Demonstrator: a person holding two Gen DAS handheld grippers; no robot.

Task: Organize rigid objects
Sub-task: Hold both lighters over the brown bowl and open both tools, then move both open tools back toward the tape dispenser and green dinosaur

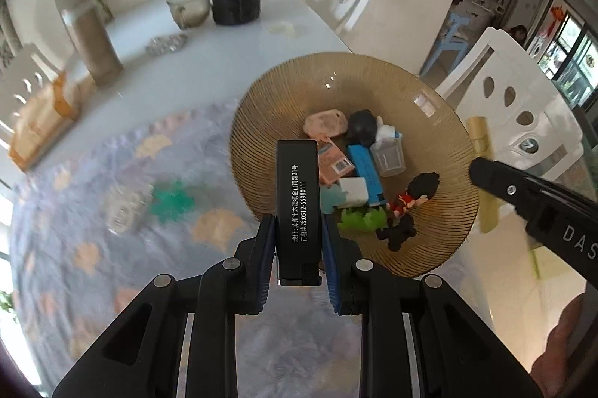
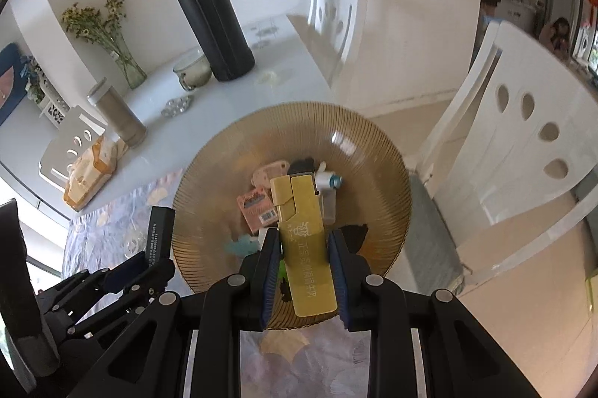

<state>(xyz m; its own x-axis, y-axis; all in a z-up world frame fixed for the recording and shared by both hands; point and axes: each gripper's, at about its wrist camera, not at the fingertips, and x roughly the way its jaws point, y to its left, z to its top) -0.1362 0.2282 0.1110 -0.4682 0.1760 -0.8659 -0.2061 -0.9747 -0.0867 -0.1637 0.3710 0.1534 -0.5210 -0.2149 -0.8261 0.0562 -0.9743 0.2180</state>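
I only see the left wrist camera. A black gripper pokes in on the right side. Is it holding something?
Observer: Yes. The right gripper has its fingers shut on a gold lighter, lid end forward.
Operator: Is there writing on it?
Observer: Yes, pale characters run along its body, too blurred to read.
Operator: My view cuts off the black bottle. What's on top?
Observer: The black bottle has a black cap with a silver ring beneath it.

Ribbed amber glass bowl [image 2: 373,151] with glossy highlights, matt black plastic lighter [image 1: 297,196] with white print, brushed gold metallic lighter [image 2: 304,241], smooth white glossy bench [image 1: 231,35], soft patterned cloth [image 1: 93,211], clear plastic cup [image 1: 388,157], matt black flask [image 2: 209,17]
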